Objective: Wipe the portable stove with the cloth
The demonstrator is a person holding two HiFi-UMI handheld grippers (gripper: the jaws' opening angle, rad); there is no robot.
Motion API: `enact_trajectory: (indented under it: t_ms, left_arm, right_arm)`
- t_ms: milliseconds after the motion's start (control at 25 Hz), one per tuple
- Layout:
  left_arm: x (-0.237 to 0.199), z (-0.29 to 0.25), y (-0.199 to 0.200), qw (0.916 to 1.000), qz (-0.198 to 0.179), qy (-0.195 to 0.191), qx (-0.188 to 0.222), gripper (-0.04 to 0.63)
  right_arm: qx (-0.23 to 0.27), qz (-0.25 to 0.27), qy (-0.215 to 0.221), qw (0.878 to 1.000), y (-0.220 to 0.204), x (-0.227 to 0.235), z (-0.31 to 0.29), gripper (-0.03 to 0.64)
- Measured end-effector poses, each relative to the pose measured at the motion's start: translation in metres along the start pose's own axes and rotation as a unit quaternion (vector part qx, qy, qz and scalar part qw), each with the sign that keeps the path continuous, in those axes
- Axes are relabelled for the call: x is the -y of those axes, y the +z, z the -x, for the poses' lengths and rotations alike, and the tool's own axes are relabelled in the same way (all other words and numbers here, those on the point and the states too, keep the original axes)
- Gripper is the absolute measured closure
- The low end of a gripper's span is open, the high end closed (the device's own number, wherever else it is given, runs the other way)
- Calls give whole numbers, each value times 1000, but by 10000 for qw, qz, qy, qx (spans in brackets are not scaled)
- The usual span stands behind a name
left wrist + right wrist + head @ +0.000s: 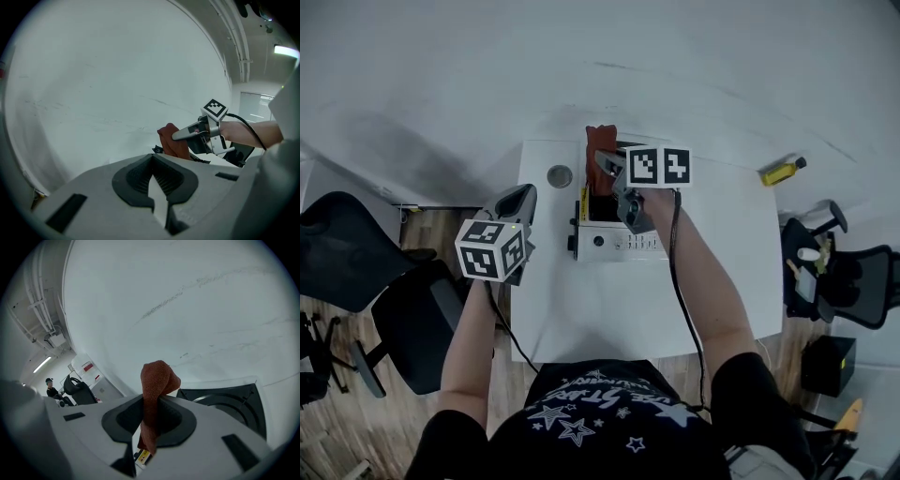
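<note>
The portable stove (619, 242) sits on the white table (628, 309), silver front with knob facing me. My right gripper (602, 161) hovers over the stove's far part, shut on a red-brown cloth (600, 139) that sticks up out of its jaws. In the right gripper view the cloth (157, 380) is pinched in my right gripper (152, 420), with the stove's black burner top (229, 401) just beyond to the right. My left gripper (516, 204) is held off the table's left edge, shut and empty. From the left gripper (154, 176) I see the right gripper (180, 135) and the cloth (171, 140).
A small grey round disc (560, 175) lies on the table left of the stove. A yellow bottle (782, 172) lies near the table's far right corner. Dark office chairs stand to the left (356, 253) and right (834, 272).
</note>
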State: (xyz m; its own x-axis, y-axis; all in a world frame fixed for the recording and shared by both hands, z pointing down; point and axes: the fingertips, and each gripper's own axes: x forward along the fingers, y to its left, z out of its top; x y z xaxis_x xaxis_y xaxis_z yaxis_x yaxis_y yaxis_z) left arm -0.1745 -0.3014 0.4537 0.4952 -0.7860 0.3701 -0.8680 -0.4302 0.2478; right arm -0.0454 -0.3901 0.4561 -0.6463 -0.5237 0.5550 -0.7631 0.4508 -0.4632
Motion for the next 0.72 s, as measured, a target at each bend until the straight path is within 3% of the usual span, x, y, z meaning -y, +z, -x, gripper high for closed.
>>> enact_trajectory:
  t_ms: [360,560,720]
  left_arm:
    - [-13,-21,-6,9996,185,199,-119,589]
    - [-15,-28,-15,9989,225,342,-237,589]
    - [-11,-34,-14,9986,192,411,-263,589]
  right_arm:
    - [-532,250,-66,9983,-1,18,-57,554]
    - [-883,769,-404,9923,-3,38,-72,554]
    - [-953,839,-536,9905,1,54,-67,554]
